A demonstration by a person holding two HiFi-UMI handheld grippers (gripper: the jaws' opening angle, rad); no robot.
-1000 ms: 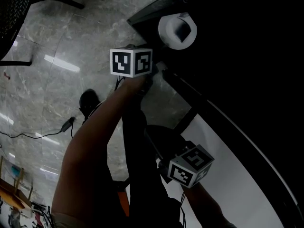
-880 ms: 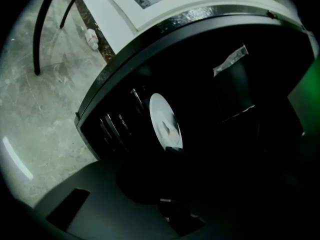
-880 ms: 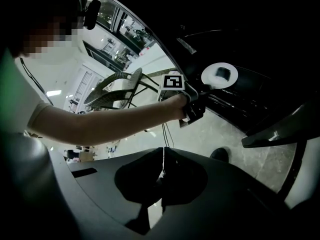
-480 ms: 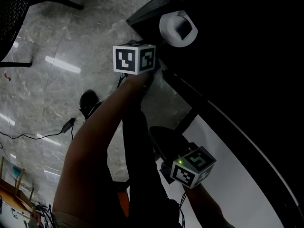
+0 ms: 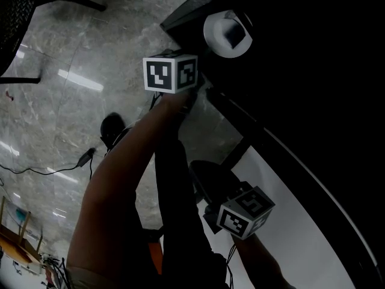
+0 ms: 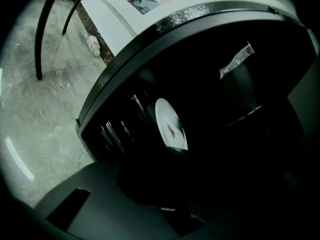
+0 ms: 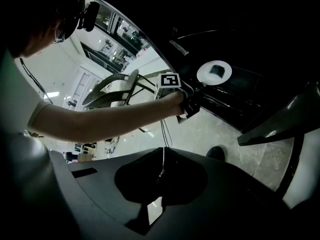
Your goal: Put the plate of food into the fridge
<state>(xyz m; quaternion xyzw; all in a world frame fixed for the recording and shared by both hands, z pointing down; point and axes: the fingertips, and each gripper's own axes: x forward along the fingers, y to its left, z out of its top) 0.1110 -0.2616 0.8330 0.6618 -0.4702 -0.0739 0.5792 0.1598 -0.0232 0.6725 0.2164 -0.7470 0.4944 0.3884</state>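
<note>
Left hand-held gripper (image 5: 201, 62): jaws just closing, now clamped on the rim of the plate of food (image 5: 227, 34), just before the dark fridge (image 5: 192, 9). Right hand-held gripper (image 7: 161, 174): together, empty. We judge the risk to be the one-edge grip: the plate tilts and the food slides off.

White short sleeve (image 7: 31, 121); black left gripper (image 7: 200, 88) and right gripper (image 7: 160, 171) each bear 1 black-and-white marker cube.

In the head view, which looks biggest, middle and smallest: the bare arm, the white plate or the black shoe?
1. arm
2. plate
3. shoe
The arm is nearest the camera, so it may only look biggest.
</note>
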